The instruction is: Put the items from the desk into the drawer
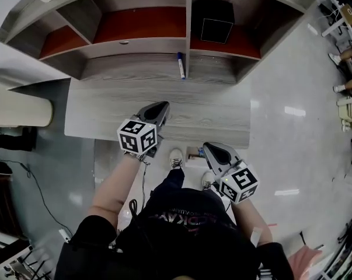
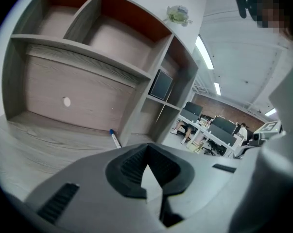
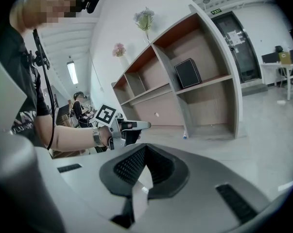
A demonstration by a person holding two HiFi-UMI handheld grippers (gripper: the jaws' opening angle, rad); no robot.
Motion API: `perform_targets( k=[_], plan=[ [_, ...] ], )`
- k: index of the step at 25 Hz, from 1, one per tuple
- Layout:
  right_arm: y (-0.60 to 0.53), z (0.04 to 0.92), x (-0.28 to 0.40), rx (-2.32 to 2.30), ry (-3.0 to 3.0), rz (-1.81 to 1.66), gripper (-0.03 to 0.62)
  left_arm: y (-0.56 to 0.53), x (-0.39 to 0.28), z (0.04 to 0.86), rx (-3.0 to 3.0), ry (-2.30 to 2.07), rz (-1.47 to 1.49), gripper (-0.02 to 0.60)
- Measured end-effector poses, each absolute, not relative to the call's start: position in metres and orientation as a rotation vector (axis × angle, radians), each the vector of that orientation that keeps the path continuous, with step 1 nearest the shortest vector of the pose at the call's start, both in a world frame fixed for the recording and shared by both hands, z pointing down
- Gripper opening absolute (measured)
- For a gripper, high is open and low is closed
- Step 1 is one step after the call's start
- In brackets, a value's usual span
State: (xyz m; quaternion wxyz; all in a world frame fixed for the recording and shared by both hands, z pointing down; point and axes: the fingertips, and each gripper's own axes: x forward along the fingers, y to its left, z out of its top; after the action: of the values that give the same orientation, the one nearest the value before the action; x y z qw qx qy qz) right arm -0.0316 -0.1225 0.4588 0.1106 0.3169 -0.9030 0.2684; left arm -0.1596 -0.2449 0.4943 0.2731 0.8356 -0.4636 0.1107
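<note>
A white marker with a blue cap (image 1: 181,65) lies on the grey wooden desk (image 1: 105,115), at the back by the shelf's middle divider; it also shows as the marker (image 2: 115,138) and the marker (image 3: 185,135). My left gripper (image 1: 158,111) hovers over the desk's front middle, shut and empty, pointing toward the shelf; its jaws (image 2: 147,147) meet with nothing between them. My right gripper (image 1: 213,152) is off the desk's front edge, lower right, also shut and empty (image 3: 145,147). It looks across at the left gripper (image 3: 136,125). No drawer shows in any view.
A shelf unit (image 1: 135,25) with red-backed compartments stands on the desk's rear. A black box (image 1: 212,20) sits in its right compartment. A white bin (image 1: 21,112) stands left of the desk. Flowers (image 3: 144,18) top the shelf. Office desks with people (image 2: 209,130) lie beyond.
</note>
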Motion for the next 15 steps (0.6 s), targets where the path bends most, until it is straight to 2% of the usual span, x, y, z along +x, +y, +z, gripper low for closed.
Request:
perform_targets(
  k=[15],
  plan=[
    [-0.125, 0.476, -0.034, 1.111, -2.532, 0.911, 0.017, -0.344, -0.164, 0.566, 2.055, -1.146, 0.362, 0.009]
  ],
)
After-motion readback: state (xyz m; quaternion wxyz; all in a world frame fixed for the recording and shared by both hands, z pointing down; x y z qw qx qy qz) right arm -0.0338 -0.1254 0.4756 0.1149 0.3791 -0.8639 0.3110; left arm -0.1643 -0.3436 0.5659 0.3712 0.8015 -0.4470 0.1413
